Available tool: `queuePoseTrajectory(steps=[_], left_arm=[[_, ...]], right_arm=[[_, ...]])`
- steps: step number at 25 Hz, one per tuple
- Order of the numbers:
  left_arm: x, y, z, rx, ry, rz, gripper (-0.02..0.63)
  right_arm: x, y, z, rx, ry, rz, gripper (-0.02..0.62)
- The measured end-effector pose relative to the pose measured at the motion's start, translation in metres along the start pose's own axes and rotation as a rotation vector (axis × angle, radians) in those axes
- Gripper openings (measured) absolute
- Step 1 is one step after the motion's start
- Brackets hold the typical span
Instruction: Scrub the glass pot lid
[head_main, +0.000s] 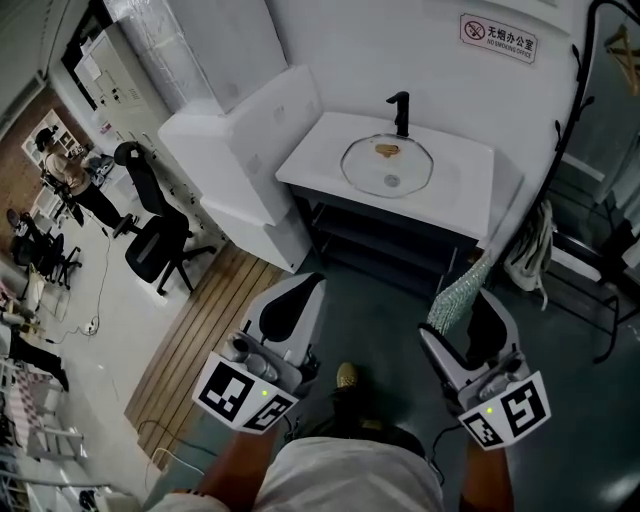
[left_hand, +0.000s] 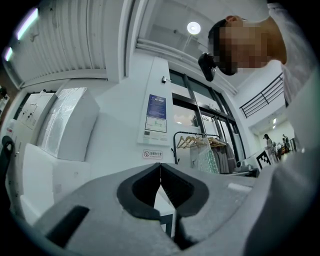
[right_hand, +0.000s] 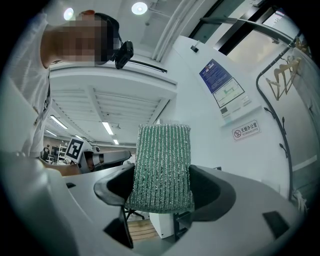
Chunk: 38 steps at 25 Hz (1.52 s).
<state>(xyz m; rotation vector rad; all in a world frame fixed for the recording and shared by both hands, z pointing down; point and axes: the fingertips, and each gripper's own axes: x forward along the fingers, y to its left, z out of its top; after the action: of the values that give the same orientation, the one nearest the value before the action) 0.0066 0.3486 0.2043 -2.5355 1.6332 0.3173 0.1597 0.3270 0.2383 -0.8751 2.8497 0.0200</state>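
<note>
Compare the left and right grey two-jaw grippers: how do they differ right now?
The left gripper has jaws touching; the right gripper has them held apart. The left is empty; the right is shut on an upright green-silver mesh sponge. Both are well short of the round glass pot lid.

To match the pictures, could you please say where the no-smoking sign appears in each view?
Head view: no-smoking sign top right, above the faucet.
Left gripper view: sign centre, under the poster.
Right gripper view: sign right of centre.
Shared landmark: coat rack, right of it.

Head view downward; gripper views toward sign (head_main: 498, 37)
</note>
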Motion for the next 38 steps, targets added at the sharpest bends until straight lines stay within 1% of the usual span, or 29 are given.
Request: queuePoseTrajectory(steps=[5, 8, 14, 22, 28, 33, 38], left_arm=[[0.024, 0.021, -0.007, 0.001, -0.009, -0.011, 0.015], [0.045, 0.039, -0.011, 0.003, -0.014, -0.022, 0.015], [0.094, 0.094, -0.022, 0.021, -0.005, -0.026, 0.015], [0.157, 0.169, -0.037, -0.008, -0.001, -0.062, 0.015], [0.193, 0.214, -0.047, -0.028, 0.0, -0.09, 0.015], [0.217, 0.242, -0.054, -0.037, 0.001, -0.111, 0.015], [0.233, 0.255, -0.063, -0.054, 0.008, -0.125, 0.015]], right_arm=[[0.02, -0.019, -0.005, -0.013, 0.003, -0.007, 0.339], [0.04, -0.038, -0.005, -0.019, 0.005, -0.021, 0.339], [0.097, -0.078, -0.018, -0.014, 0.032, -0.045, 0.339], [0.174, -0.124, -0.031, -0.015, 0.061, -0.087, 0.339], [0.221, -0.151, -0.037, -0.025, 0.075, -0.119, 0.339], [0.247, -0.168, -0.041, -0.033, 0.084, -0.149, 0.339], [0.26, -0.181, -0.045, -0.049, 0.116, -0.16, 0.339]])
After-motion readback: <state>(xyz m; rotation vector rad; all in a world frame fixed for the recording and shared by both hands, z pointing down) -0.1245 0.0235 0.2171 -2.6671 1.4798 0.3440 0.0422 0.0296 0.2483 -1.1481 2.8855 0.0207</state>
